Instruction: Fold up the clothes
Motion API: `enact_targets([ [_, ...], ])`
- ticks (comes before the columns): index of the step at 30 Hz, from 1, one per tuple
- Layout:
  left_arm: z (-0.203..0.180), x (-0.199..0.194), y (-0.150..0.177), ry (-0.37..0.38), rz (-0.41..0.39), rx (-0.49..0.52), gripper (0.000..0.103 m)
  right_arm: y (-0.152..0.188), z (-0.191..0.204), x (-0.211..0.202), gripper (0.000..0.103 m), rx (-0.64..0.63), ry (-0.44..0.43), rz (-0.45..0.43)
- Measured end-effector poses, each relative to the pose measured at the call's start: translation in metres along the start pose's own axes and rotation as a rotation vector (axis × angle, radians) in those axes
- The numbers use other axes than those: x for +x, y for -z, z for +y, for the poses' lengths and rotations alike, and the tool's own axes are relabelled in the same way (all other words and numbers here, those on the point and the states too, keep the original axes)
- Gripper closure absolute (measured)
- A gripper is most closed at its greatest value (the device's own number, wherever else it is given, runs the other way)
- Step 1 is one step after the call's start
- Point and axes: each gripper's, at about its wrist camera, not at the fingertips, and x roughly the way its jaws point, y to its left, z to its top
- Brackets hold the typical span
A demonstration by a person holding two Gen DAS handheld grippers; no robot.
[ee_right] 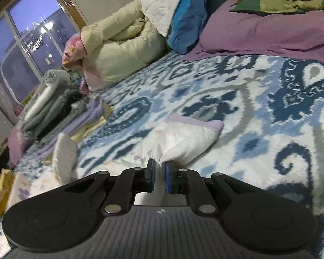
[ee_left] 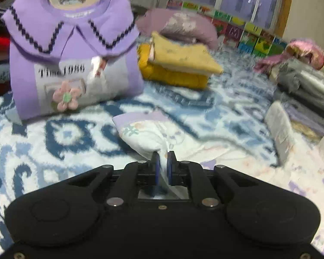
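Observation:
A white garment with lilac trim and a faint flower print (ee_left: 144,133) lies on the blue-and-white patterned bedspread (ee_left: 75,138). My left gripper (ee_left: 163,155) is shut on a bunched corner of it, cloth pinched between the blue pads. In the right wrist view the same garment (ee_right: 183,138) shows its lilac hem, and my right gripper (ee_right: 159,165) is shut on another bunched corner. The rest of the garment spreads flat below and between the two grippers.
A folded purple sweater with a collar and pink flower (ee_left: 73,64) stands at the back left, beside a yellow folded stack (ee_left: 177,64). Grey folded clothes (ee_left: 302,86) are piled right. A beige puffy jacket (ee_right: 123,49) and a purple blanket (ee_right: 270,34) lie behind.

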Motion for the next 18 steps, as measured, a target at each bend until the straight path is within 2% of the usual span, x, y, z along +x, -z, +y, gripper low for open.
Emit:
enact_targets([
  [1,-0.001,0.004,0.002,-0.011,0.03,0.02,0.094,0.002,0.001,0.001,0.092,-0.023,0.016,0.01],
  [2,-0.002,0.007,0.004,-0.025,0.053,0.04,0.084,0.003,0.003,0.003,0.091,-0.046,0.03,0.022],
  [3,-0.003,0.005,0.005,-0.052,0.04,0.055,0.079,0.004,0.005,0.003,0.089,-0.062,0.04,0.026],
  [4,-0.003,0.0,0.004,-0.086,0.023,0.06,0.067,0.004,0.007,0.0,0.086,-0.077,0.052,0.018],
  [5,-0.002,-0.006,0.002,-0.123,-0.004,0.057,0.063,0.004,0.009,-0.003,0.076,-0.093,0.069,0.004],
  [6,-0.001,-0.012,0.001,-0.155,-0.031,0.053,0.066,0.003,0.01,-0.009,0.069,-0.102,0.083,-0.012],
  [9,0.006,-0.027,-0.004,-0.161,-0.096,0.011,0.067,0.002,0.014,-0.025,0.069,-0.134,0.087,-0.066],
  [12,0.012,-0.028,-0.009,-0.12,-0.086,-0.066,0.066,0.007,0.035,-0.036,0.069,-0.23,-0.006,-0.102],
  [14,0.014,-0.026,-0.01,-0.077,-0.072,-0.105,0.066,0.016,0.055,-0.04,0.07,-0.329,-0.106,-0.099],
  [18,-0.01,-0.023,-0.006,0.067,-0.096,-0.015,0.066,0.044,0.099,-0.04,0.074,-0.544,-0.31,-0.038],
])
